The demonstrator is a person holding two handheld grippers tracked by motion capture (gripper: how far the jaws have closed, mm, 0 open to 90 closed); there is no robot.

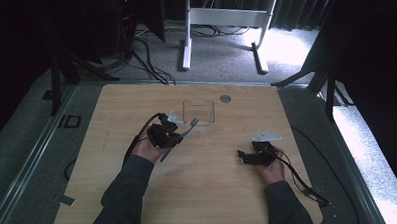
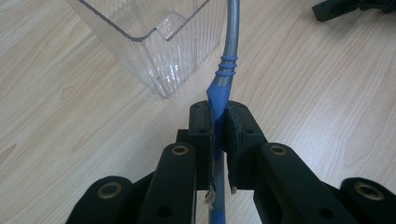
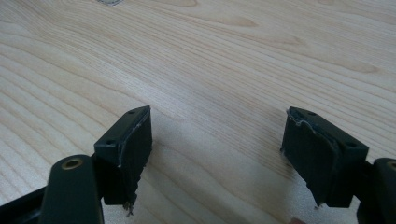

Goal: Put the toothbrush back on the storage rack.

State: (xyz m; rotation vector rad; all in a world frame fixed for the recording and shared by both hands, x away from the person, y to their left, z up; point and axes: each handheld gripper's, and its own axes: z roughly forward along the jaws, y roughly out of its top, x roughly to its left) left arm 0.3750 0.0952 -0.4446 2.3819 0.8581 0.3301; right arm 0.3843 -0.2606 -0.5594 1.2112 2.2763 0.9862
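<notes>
The left gripper [image 2: 219, 126] clamps a fork's blue handle [image 2: 218, 91], just beside a clear ribbed container [image 2: 154, 51]. From above, the fork's tines [image 1: 193, 122] appear to touch that container [image 1: 198, 112], though dimly. The right gripper [image 3: 217, 154], jaws wide and empty, hovers over the bare wooden table [image 3: 233, 56].

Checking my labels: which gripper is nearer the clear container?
Left. The left gripper, shut on the fork, sits just beside the clear container; the right gripper rests farther away.
</notes>
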